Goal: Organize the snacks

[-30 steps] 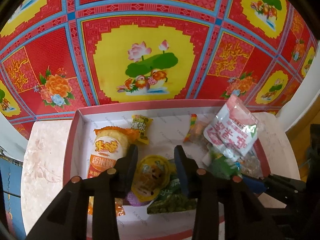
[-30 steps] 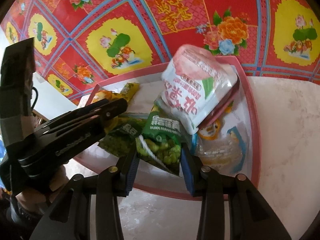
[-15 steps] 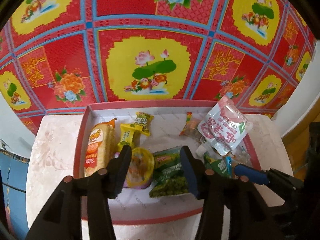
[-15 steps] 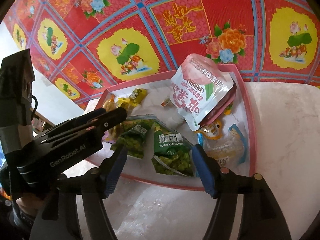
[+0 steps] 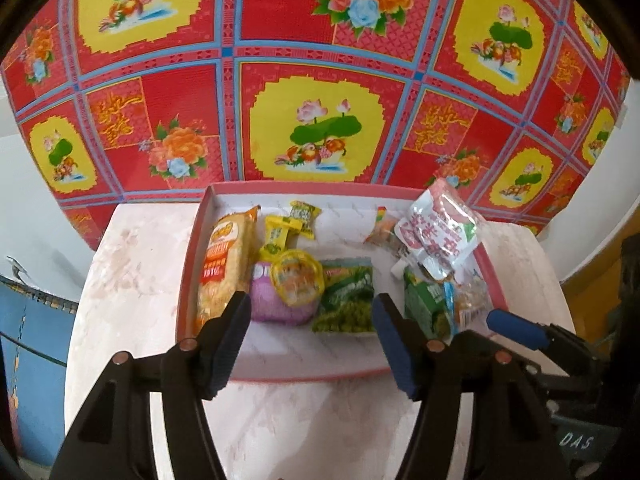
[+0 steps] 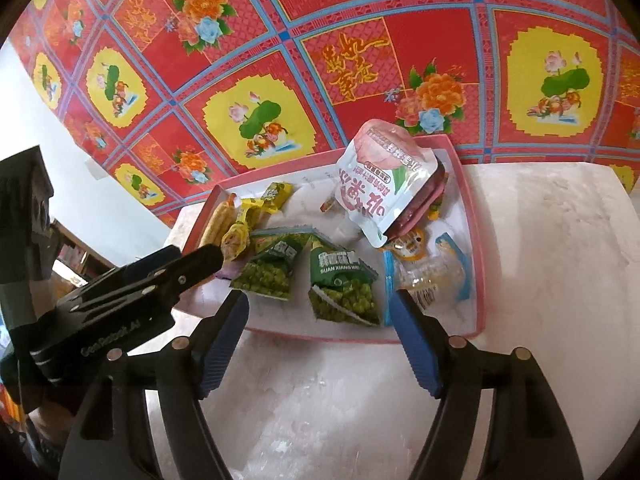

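A pink-rimmed tray [image 5: 296,372] holds an orange cracker packet [image 5: 224,264], yellow candies [image 5: 280,232], a yellow-lidded jelly cup [image 5: 296,278], two green pea packets [image 5: 348,300] and a white-and-pink pouch [image 5: 436,232]. My left gripper [image 5: 310,304] hovers over the tray's near edge. Its jaws are opening, with nothing pressed between them. In the right wrist view my right gripper [image 6: 320,300] hangs above the second pea packet [image 6: 344,284]. Its jaws are opening too, and they hold nothing. The pouch [image 6: 380,176] leans at the tray's [image 6: 320,336] far right.
The tray sits on a pale marble-look tabletop [image 5: 132,280] with a narrow bare strip in front of it. Red floral cloth [image 5: 320,80] fills the background. A clear packet with blue trim [image 6: 432,272] lies in the tray's right end. The left gripper's body [image 6: 132,300] crosses the right view's left side.
The left gripper let go of the jelly cup and the right let go of a green pea packet. Both opened and drew back and up from the tray.
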`<move>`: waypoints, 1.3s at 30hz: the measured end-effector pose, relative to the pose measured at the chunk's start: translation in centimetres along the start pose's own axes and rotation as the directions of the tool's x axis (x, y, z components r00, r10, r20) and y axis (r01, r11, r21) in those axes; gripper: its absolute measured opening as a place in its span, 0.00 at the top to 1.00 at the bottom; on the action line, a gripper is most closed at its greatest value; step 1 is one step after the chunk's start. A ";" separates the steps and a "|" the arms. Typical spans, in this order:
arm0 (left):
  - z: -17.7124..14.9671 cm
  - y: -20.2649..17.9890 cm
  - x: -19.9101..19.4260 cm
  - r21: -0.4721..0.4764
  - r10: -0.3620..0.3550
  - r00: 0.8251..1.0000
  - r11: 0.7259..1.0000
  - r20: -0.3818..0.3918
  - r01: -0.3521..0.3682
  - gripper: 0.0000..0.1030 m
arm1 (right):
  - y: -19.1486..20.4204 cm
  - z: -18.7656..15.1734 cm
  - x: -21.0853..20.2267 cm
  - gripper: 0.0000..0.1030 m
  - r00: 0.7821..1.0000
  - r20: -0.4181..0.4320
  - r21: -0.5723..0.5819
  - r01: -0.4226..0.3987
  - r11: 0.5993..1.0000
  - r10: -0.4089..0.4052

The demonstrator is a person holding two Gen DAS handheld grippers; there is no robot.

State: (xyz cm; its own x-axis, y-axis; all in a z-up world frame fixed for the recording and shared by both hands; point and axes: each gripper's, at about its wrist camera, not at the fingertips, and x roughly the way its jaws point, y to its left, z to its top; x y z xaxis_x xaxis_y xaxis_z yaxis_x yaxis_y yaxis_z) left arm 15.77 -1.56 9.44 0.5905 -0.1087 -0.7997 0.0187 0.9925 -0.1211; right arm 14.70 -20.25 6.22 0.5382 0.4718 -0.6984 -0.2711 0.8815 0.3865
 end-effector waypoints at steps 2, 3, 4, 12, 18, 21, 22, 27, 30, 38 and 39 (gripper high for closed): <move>-0.4 0.0 -0.4 -0.002 -0.001 1.000 1.000 -0.003 0.001 0.35 | 0.1 -0.2 -0.5 0.27 1.000 0.004 -0.001 -0.001 1.000 0.001; -0.6 -0.1 -0.6 -0.002 0.000 1.000 1.000 -0.005 0.000 0.35 | 0.2 -0.3 -0.7 0.27 1.000 0.007 -0.003 0.002 1.000 -0.002; -0.9 -0.2 -0.9 -0.001 0.000 1.000 1.000 -0.007 0.000 0.35 | 0.2 -0.5 -1.0 0.27 1.000 0.010 -0.004 0.004 1.000 -0.004; -2.6 -0.8 -1.8 0.010 0.017 0.999 1.000 -0.032 -0.016 0.35 | -0.2 -1.5 -2.8 0.27 1.000 0.026 0.021 0.017 1.000 -0.017; -3.6 -0.7 -1.8 0.002 0.020 0.998 1.000 -0.060 -0.020 0.35 | -0.3 -2.5 -3.3 0.27 0.999 0.022 0.024 0.025 0.999 -0.026; -4.0 -0.8 -1.8 0.000 0.022 0.997 1.000 -0.071 -0.022 0.35 | -0.3 -2.9 -3.3 0.27 0.999 0.016 0.020 0.036 0.999 -0.037; -4.1 -0.8 -1.8 0.000 0.022 0.997 1.000 -0.075 -0.022 0.35 | -0.4 -3.0 -3.3 0.27 0.999 0.015 0.019 0.041 0.999 -0.041; -4.8 -1.0 -1.4 0.004 0.020 0.996 1.000 -0.092 -0.020 0.35 | -0.4 -3.8 -3.0 0.27 0.997 0.000 0.004 0.083 0.997 -0.083; -5.1 -1.2 -1.1 0.008 0.018 0.995 1.000 -0.103 -0.018 0.35 | -0.6 -4.2 -2.7 0.27 0.995 -0.014 0.001 0.100 0.995 -0.100; -5.5 -1.3 -0.3 0.011 0.019 0.992 1.000 -0.124 -0.017 0.35 | -1.3 -4.7 -1.9 0.27 0.989 -0.042 0.008 0.142 0.990 -0.141; -5.5 -1.3 -0.1 0.011 0.018 0.992 1.000 -0.127 -0.017 0.35 | -1.4 -4.7 -1.8 0.27 0.988 -0.045 0.009 0.146 0.989 -0.145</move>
State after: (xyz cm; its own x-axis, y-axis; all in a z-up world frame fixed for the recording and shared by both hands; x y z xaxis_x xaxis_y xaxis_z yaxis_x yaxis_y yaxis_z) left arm 11.22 -3.14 6.43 0.4837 -0.0968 -0.8699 0.0177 0.9947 -0.1009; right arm 10.38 -22.23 4.12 0.5354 0.3392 -0.7735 -0.1830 0.9407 0.2858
